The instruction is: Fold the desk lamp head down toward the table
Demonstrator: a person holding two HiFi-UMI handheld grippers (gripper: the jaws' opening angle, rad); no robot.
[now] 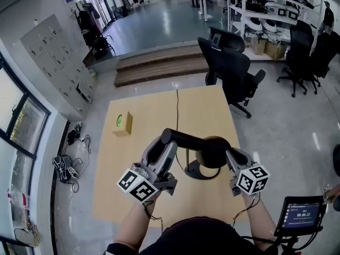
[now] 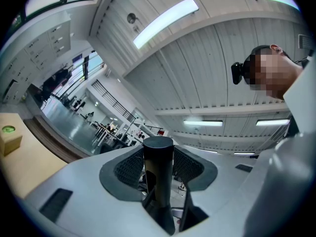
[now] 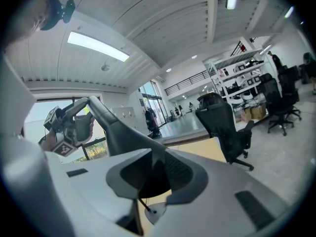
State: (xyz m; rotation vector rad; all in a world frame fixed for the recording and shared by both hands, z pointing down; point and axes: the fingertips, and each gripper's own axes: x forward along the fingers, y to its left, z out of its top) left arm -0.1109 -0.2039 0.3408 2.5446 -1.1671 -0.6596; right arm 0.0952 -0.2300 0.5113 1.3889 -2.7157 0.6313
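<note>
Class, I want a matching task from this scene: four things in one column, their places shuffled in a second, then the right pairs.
1. lamp
2. box
3. cord
4. chair

a. on the floor beyond the table
b. gripped by the left gripper and the right gripper
c. near the table's left edge
d. running to the table's far edge

Pairs: 1-b, 2-c, 3-d, 4-a

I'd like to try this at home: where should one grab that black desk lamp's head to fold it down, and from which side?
Probably the free end of the long bar-shaped lamp head, from the near side, as the left gripper does: far from the round joint, it gives leverage. The right gripper steadies that joint.
</note>
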